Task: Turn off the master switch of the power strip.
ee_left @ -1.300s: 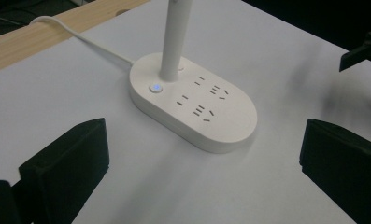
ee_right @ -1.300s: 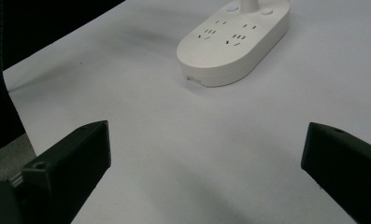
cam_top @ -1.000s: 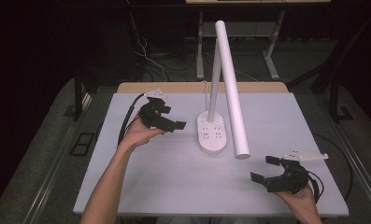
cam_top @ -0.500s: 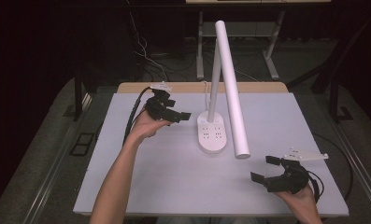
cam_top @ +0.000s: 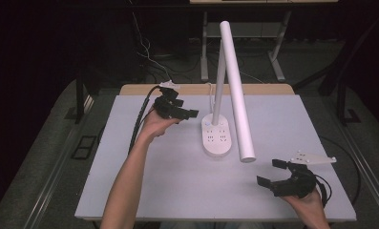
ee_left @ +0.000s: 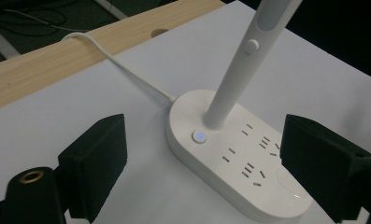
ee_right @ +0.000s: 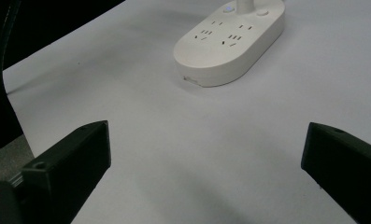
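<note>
While left gripper [cam_top: 189, 113] hovers just beside lamp base [cam_top: 217, 140] at table [cam_top: 130, 186] centre, jaws apart, just been closing, nothing between; right gripper [cam_top: 271, 173] near front edge, jaws wide, empty

you're at a lab-style recording bench.
your desk [cam_top: 144, 191] stands under bright light in a dark room, loose cables [cam_top: 149, 59] and metal frames [cam_top: 278, 52] behind.

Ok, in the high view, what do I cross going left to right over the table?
Left gripper → lamp base with sockets → white lamp head's lower end → right gripper, with its grey plate farthest right.
</note>
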Motion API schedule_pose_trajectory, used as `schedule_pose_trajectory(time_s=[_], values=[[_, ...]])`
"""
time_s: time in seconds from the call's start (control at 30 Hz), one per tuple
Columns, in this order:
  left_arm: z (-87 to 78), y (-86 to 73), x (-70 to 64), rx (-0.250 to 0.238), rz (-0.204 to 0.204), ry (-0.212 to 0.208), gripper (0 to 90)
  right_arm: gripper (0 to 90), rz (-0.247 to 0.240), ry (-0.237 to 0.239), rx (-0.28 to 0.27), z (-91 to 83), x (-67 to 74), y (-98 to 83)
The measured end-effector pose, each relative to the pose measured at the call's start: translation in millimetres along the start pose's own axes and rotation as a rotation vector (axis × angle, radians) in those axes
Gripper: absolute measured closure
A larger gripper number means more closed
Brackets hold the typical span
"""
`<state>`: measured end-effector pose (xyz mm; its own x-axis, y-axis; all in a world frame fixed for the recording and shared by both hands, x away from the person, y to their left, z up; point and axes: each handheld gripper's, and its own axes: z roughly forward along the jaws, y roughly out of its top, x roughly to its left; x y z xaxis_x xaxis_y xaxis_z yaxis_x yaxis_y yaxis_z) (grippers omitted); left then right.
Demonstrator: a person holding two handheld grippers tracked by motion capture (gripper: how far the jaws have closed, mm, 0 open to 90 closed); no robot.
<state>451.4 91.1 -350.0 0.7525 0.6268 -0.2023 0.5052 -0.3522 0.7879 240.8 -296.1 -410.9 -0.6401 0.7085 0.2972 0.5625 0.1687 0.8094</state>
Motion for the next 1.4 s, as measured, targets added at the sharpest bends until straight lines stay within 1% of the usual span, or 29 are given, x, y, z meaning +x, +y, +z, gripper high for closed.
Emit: schedule_pose_trajectory(time_s=[0.1,0.17,0.27,0.3,0.37,0.43,0.5,0.53,0.57,0.67,0.7,0.87,1.07,1.27,1.4], values=[[2.9,-1.2,3.2,0.0,-0.022,-0.002,20.0,1.0,0.002,-0.003,-0.003,-0.7,-0.2,-0.3],[5.6,-2.3,4.9,-0.001,-0.048,-0.009,22.7,1.0,0.008,-0.003,-0.003,-1.1,-0.4,-0.3],[8.3,-3.3,6.9,-0.003,-0.057,-0.013,29.2,1.0,0.008,-0.003,-0.002,-1.6,-1.2,-0.3],[9.9,-3.5,6.7,-0.015,-0.069,-0.014,32.4,1.0,0.008,-0.003,-0.002,-1.6,-1.4,-0.3],[11.4,-3.8,8.4,-0.019,-0.072,-0.02,37.8,1.0,0.003,-0.004,-0.003,-1.6,-1.9,-0.5],[14.3,-4.3,8.6,-0.03,-0.085,-0.021,44.9,1.0,0.003,-0.004,-0.002,-1.6,-1.9,-0.6],[17.4,-4.9,8.4,-0.034,-0.106,-0.031,51.0,1.0,0.007,-0.003,-0.001,-1.7,-1.5,-0.4],[18.4,-5.2,9.4,-0.028,-0.1,-0.035,53.9,1.0,0.006,-0.003,0.0,-1.6,-1.5,-0.4],[20.5,-5.7,9.2,-0.036,-0.113,-0.041,56.8,1.0,0.003,-0.003,0.0,-1.4,-1.6,-0.4],[26.0,-6.8,9.5,-0.036,-0.124,-0.05,65.5,1.0,0.0,-0.005,0.0,-1.2,-1.6,-0.5],[27.2,-7.2,10.1,-0.029,-0.119,-0.054,68.6,1.0,0.0,-0.005,0.0,-1.1,-1.6,-0.5],[35.7,-8.7,8.7,-0.036,-0.135,-0.054,81.0,1.0,0.0,-0.007,0.002,-1.0,-2.0,-0.5],[44.2,-10.4,6.4,-0.028,-0.139,-0.052,89.5,1.0,-0.006,-0.005,0.009,-0.6,-1.9,-0.4],[51.5,-12.0,3.9,-0.014,-0.147,-0.043,89.8,1.0,-0.01,-0.005,0.011,-0.5,-1.6,-0.5],[55.6,-12.5,1.9,0.003,-0.135,-0.042,89.9,1.0,-0.009,-0.005,0.009,-0.3,-1.5,-0.6]])
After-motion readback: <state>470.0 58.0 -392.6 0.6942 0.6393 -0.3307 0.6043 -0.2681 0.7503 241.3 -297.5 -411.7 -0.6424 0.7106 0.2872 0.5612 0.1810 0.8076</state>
